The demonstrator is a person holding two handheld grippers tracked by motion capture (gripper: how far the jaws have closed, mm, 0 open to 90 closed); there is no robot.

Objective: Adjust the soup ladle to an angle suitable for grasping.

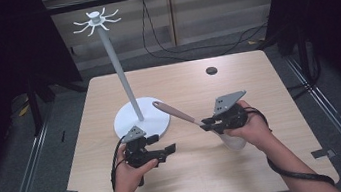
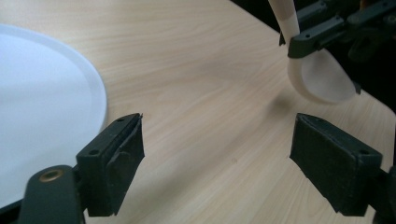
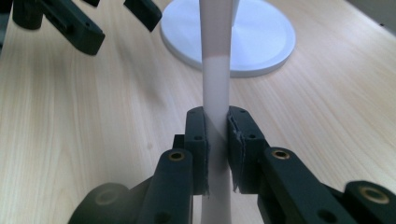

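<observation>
Right hand-held gripper (image 3: 217, 154) is clamped on the white neck of a ladle (image 1: 189, 117) lifted just beside the stand base (image 1: 154, 123), left hand-held gripper (image 2: 217, 154) gaping empty; light, stiff and smooth, it may pivot unless gripped near the bowl.

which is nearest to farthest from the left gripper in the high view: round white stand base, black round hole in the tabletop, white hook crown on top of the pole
1. Round white stand base, just beyond the left gripper.
2. Black round hole in the tabletop, far side, toward the right.
3. White hook crown, high on the pole, farthest up the picture.
</observation>
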